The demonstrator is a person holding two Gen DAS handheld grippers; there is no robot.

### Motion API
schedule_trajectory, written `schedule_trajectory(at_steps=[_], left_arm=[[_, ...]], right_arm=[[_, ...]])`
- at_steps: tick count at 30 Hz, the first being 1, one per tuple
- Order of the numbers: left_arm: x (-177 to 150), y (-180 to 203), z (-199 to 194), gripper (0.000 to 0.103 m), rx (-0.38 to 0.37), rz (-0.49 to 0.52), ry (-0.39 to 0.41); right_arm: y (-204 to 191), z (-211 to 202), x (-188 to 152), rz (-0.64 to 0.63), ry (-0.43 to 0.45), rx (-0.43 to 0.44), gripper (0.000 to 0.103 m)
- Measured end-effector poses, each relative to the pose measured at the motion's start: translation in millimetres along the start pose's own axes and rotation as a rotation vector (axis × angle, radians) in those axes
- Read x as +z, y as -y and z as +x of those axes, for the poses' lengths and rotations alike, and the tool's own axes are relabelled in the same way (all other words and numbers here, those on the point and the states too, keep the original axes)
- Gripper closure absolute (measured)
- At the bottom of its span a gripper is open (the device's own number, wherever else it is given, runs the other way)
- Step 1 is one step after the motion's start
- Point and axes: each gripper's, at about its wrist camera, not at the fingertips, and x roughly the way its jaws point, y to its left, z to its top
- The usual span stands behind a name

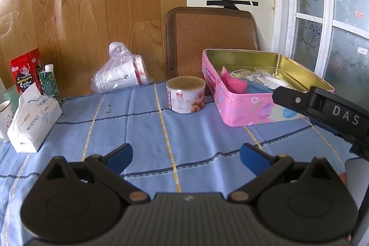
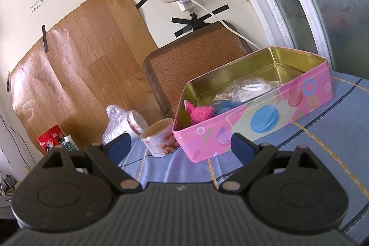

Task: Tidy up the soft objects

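Note:
A pink tin box stands open on the blue tablecloth, right of centre; it also shows in the right wrist view. Inside lie a pink fluffy cloth, a blue item and clear plastic packets. My left gripper is open and empty, low over the cloth in front of a small can. My right gripper is open and empty, just in front of the tin's near wall; its body also shows in the left wrist view.
A small can stands left of the tin. A plastic bag with cups, a tissue pack, a green carton, red packets and a mug sit at the left. A woven chair back stands behind.

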Motion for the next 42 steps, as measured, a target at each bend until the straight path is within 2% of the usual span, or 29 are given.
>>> schedule_trajectory(at_steps=[42], left_arm=[[-7.1,8.9,5.3,0.0,-0.006,0.062,-0.029]], right_arm=[[1.9,1.5,-1.6,0.002,-0.008,0.003,0.008]])
